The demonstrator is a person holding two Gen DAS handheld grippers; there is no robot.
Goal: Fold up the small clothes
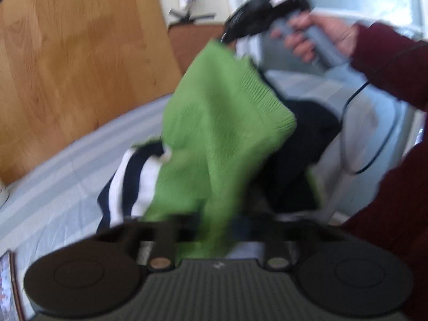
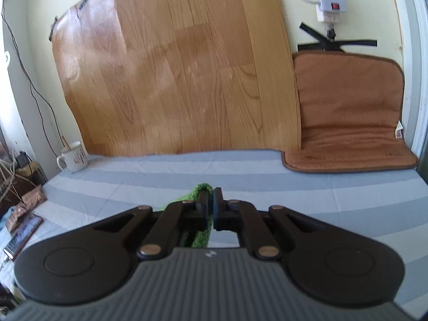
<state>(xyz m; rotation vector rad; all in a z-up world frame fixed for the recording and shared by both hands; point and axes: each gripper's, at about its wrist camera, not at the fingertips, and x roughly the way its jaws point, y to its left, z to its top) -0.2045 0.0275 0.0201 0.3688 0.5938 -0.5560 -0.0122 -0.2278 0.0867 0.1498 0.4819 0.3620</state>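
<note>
A green knit garment (image 1: 222, 123) hangs stretched between my two grippers above the bed. In the blurred left wrist view its lower edge runs down between the fingers of my left gripper (image 1: 215, 226), which is shut on it. Its upper corner is pinched by my right gripper (image 1: 227, 36), held by a hand (image 1: 323, 34) in a maroon sleeve. In the right wrist view my right gripper (image 2: 211, 196) has its jaws together with green knit (image 2: 201, 187) poking out at the tips and hanging below. A navy-and-white striped garment (image 1: 133, 184) and a black garment (image 1: 302, 144) lie under the green one.
The bed has a grey striped sheet (image 2: 321, 187). A wooden board (image 2: 176, 75) and a brown cushion (image 2: 347, 112) lean on the wall behind it. A white mug (image 2: 73, 156) stands at the far left corner. Flat packets (image 2: 24, 230) lie at the left edge. A black cable (image 1: 385, 139) hangs at right.
</note>
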